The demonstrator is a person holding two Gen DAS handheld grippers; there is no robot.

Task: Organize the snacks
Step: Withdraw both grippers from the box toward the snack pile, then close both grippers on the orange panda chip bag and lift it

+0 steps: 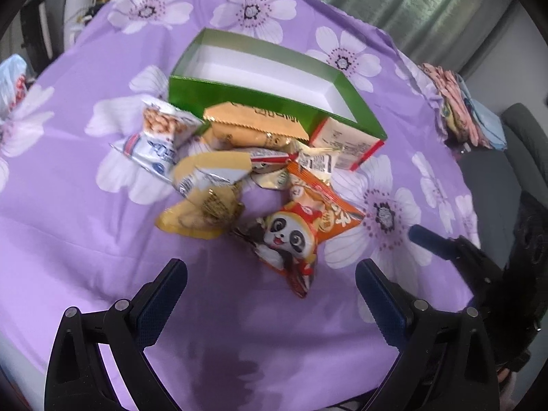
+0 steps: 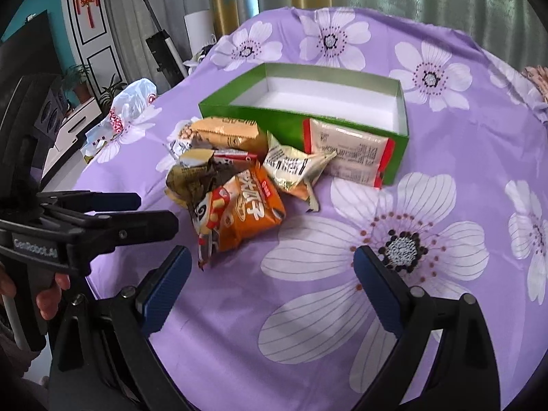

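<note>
Beside the green box (image 1: 274, 109), heaped snacks (image 1: 239, 171) overlap; both tongs (image 1: 270, 274) (image 2: 270, 260) gape empty.

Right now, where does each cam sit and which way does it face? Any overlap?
Left wrist: on the left gripper, low over the purple tablecloth, looking forward at the snack pile with the panda packet nearest, the green box behind; own open fingers show, the right gripper at right.
Right wrist: on the right gripper, aimed from further right at the same pile; own open fingers, the left gripper and a hand at left.
Shared: box, pile, tablecloth, each other's gripper.
</note>
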